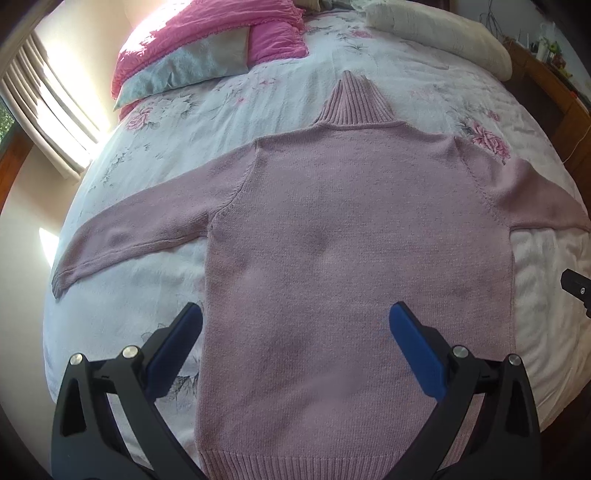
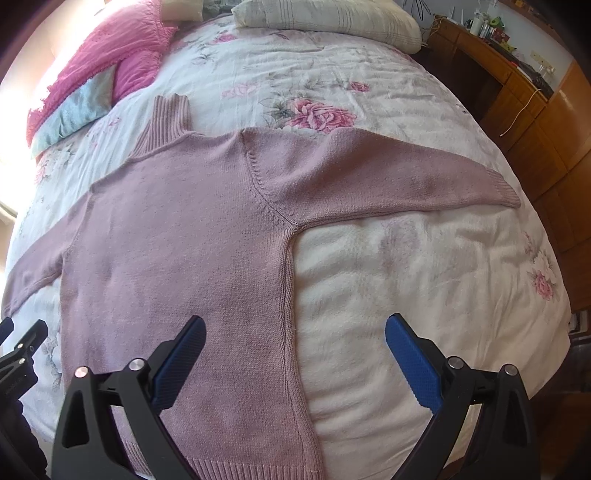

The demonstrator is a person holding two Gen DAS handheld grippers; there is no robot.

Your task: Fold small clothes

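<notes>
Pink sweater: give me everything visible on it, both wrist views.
The pink turtleneck sweater is a fine knit in dusty pink with a ribbed neck, ribbed hem and ribbed cuffs. It lies flat and unfolded on the floral bedspread, neck pointing toward the pillows, both sleeves spread outward; the right sleeve angles toward the bed's edge. Raglan-like seams run from the armpits. The left tongs and right tongs hover open near the hem, gripping nothing.

A bed with a white floral cover carries a pink knit sweater spread flat, sleeves out toward nine and three o'clock. At eleven o'clock lie pink pillows; at one o'clock, a cream pillow.
</notes>
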